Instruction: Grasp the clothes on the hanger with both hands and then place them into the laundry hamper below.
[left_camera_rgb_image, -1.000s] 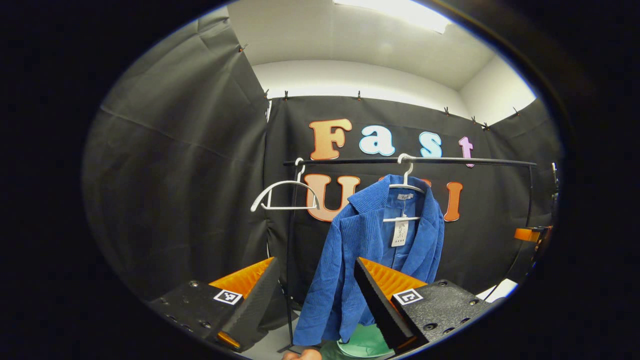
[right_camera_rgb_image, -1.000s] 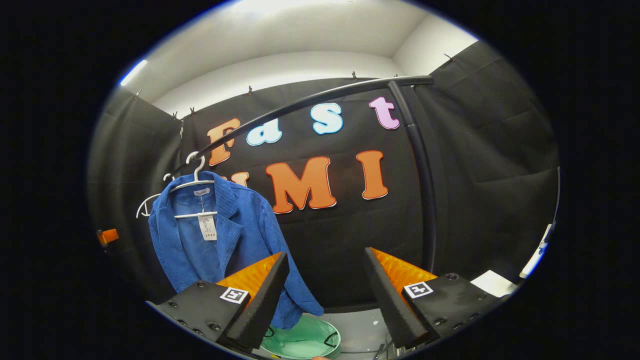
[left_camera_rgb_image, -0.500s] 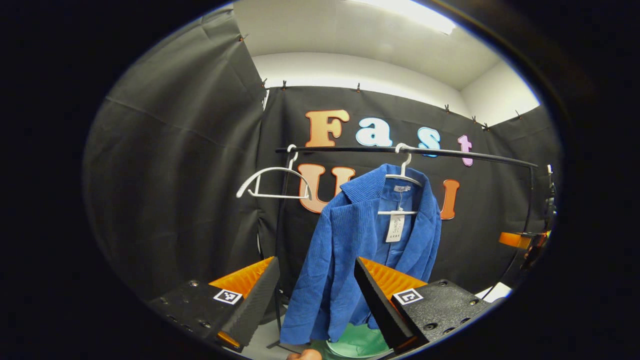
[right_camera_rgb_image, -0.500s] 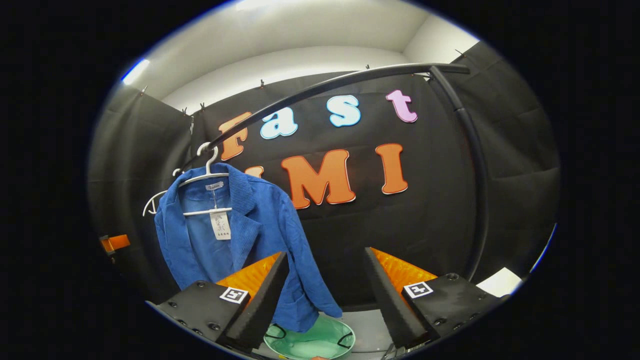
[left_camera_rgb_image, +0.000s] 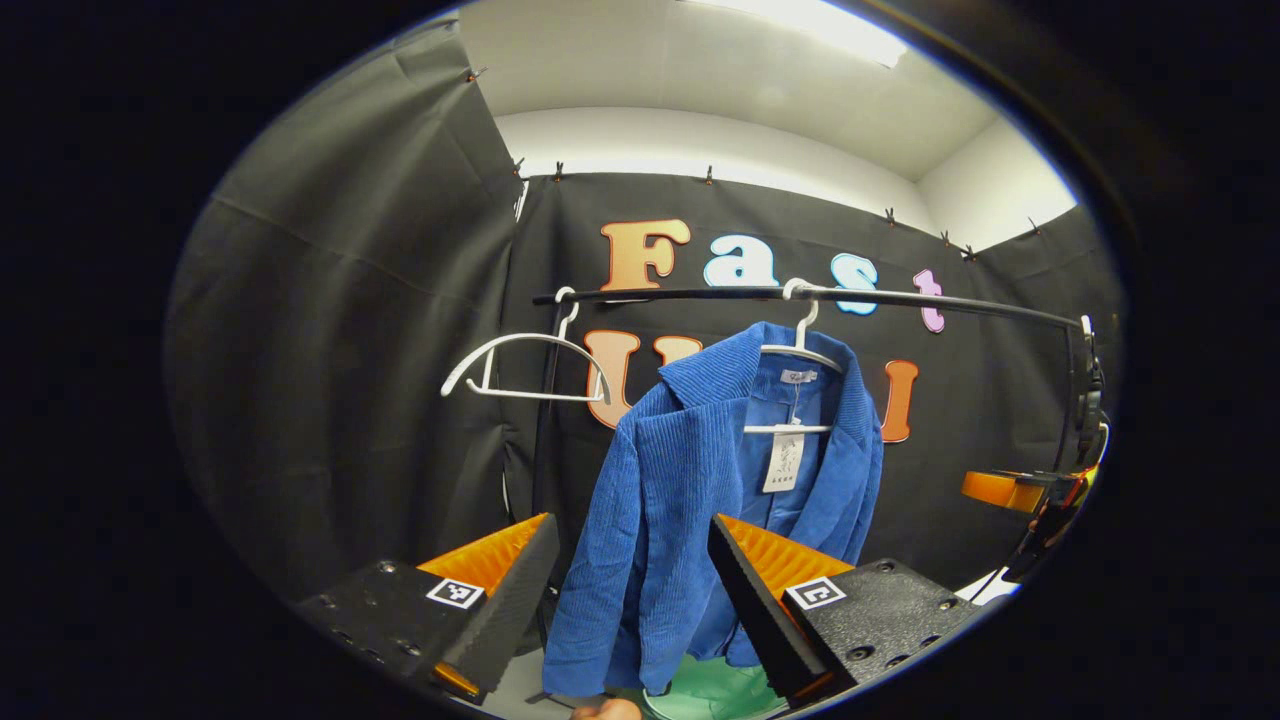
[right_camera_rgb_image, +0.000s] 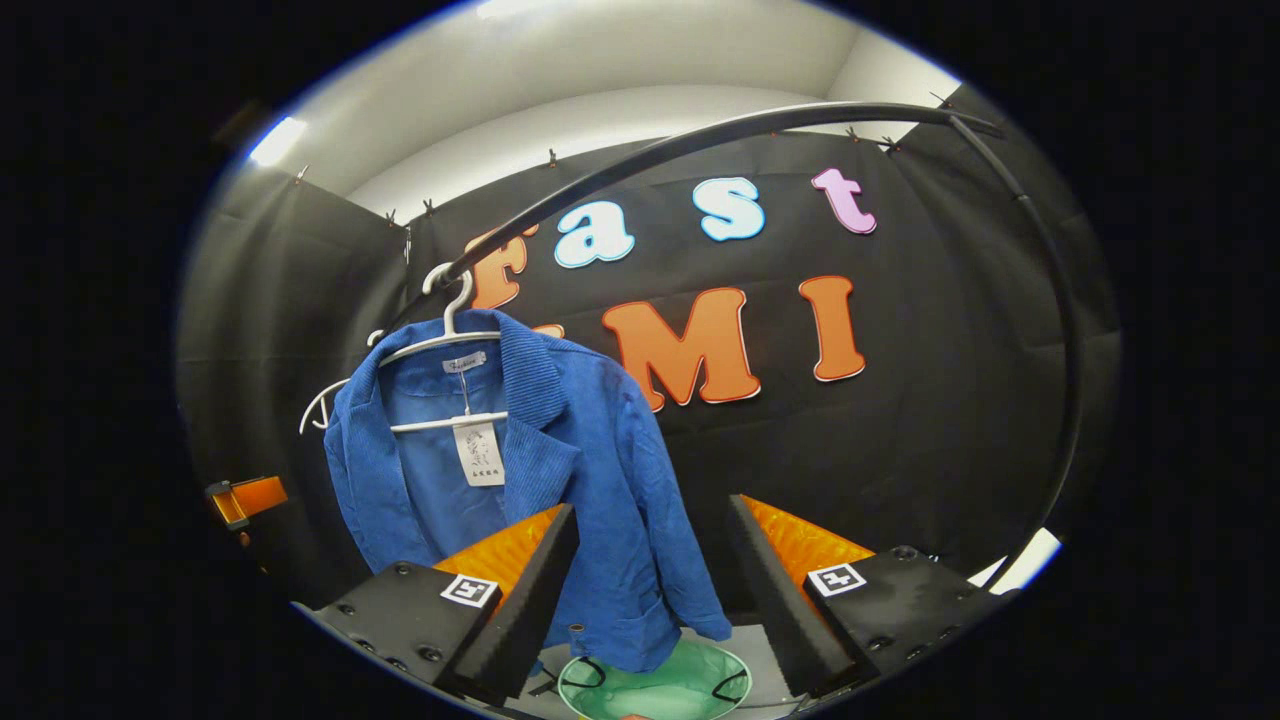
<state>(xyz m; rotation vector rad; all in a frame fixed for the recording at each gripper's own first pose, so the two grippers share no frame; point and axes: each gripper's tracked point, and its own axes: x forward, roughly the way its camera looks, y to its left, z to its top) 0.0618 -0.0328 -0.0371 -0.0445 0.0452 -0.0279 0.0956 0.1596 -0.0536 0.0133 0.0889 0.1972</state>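
A blue corduroy jacket (left_camera_rgb_image: 690, 480) (right_camera_rgb_image: 600, 470) with a paper tag hangs on a white hanger (left_camera_rgb_image: 800, 345) (right_camera_rgb_image: 445, 335) from a black rail (left_camera_rgb_image: 900, 298) (right_camera_rgb_image: 700, 150). Below it on the floor sits a green hamper (left_camera_rgb_image: 710, 690) (right_camera_rgb_image: 655, 690). My left gripper (left_camera_rgb_image: 632, 560) is open, short of the jacket, with the jacket's left sleeve showing between its fingers. My right gripper (right_camera_rgb_image: 652, 555) is open too, and the jacket's right sleeve hangs just beyond its left finger. The other gripper shows far off at the edge of each view (left_camera_rgb_image: 1010, 490) (right_camera_rgb_image: 245, 497).
A second, bare white hanger (left_camera_rgb_image: 520, 365) hangs at the rail's left end, beside the rack's upright post (left_camera_rgb_image: 545, 420). The rack's other upright (right_camera_rgb_image: 1070, 330) curves down at the right. Black cloth walls close in the booth on all sides.
Both grippers have come closer to the jacket, which looks larger now. In the right gripper view the jacket has shifted toward the middle. Both jaws stay open.
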